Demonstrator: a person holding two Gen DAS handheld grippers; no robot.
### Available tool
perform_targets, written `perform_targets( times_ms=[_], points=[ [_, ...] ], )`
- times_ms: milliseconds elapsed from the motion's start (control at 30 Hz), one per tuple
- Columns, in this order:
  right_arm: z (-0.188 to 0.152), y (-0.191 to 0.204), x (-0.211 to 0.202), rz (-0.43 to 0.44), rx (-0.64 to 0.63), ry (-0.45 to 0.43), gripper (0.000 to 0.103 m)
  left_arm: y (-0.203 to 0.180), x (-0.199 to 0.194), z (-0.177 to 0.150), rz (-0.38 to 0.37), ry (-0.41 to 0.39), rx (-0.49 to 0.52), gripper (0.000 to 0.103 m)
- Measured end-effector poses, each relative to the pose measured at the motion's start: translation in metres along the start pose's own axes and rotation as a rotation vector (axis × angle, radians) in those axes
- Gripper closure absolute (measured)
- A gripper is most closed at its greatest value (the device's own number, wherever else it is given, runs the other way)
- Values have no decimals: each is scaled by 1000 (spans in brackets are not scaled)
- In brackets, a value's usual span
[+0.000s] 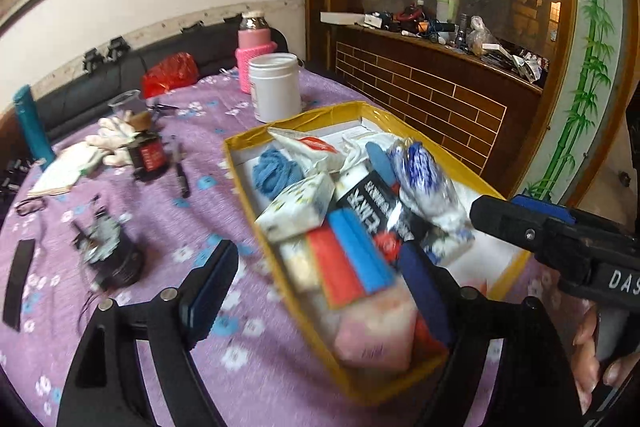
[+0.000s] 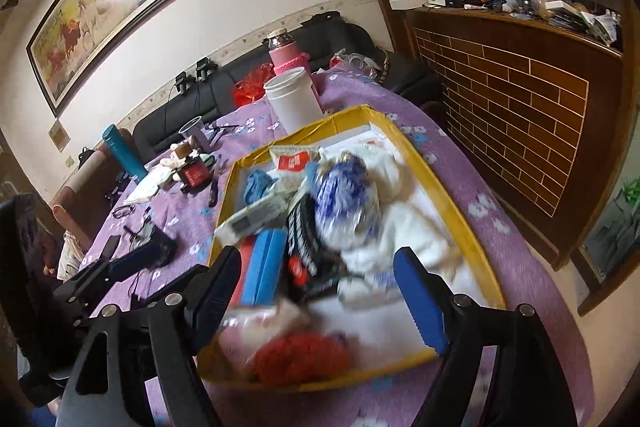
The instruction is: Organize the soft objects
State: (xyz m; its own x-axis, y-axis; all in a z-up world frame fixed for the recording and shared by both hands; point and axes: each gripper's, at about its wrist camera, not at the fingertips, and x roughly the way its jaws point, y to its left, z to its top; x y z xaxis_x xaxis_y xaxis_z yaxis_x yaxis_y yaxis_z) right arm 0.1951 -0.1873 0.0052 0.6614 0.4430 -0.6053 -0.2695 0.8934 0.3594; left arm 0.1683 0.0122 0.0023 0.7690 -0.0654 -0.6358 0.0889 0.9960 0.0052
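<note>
My left tongs and right tongs gape empty above the yellow tray on the tabletop. Only the right view shows red yarn; the blue sponge lies lengthwise along the tray.

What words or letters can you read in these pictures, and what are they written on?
"DAS": white letters on the right gripper, cut off at the picture's edge.
Black packet in the yellow box: big white characters, too blurred to read.
Dark red box on the table: print too small.
Framed painting: dark writing, too small.
</note>
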Motion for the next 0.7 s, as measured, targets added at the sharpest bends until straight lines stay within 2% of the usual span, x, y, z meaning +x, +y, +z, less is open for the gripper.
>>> perform_targets(
  times_ms=[133, 200, 300, 367, 567, 700],
  points=[
    [-20, 3, -16, -13, 13, -19, 17, 0, -30, -23, 42, -47, 3, 16],
    [-33, 7, -27, -29, 10, -40, 16, 0, -44, -35, 69, -70, 3, 10],
    [-48, 14, -38, -42, 2, -55, 15, 0, -65, -49, 117, -113, -1, 7],
    [-61, 18, -47, -46, 7, -72, 14, 3, -76, -59, 147, -139, -9, 2],
    [-109, 35, -75, -86, 38, -140, 10, 11, -108, -102, 237, -175, -46, 0],
    [-140, 44, -85, -115, 36, -179, 5, 17, -121, -128, 242, -174, -71, 0]
  ],
)
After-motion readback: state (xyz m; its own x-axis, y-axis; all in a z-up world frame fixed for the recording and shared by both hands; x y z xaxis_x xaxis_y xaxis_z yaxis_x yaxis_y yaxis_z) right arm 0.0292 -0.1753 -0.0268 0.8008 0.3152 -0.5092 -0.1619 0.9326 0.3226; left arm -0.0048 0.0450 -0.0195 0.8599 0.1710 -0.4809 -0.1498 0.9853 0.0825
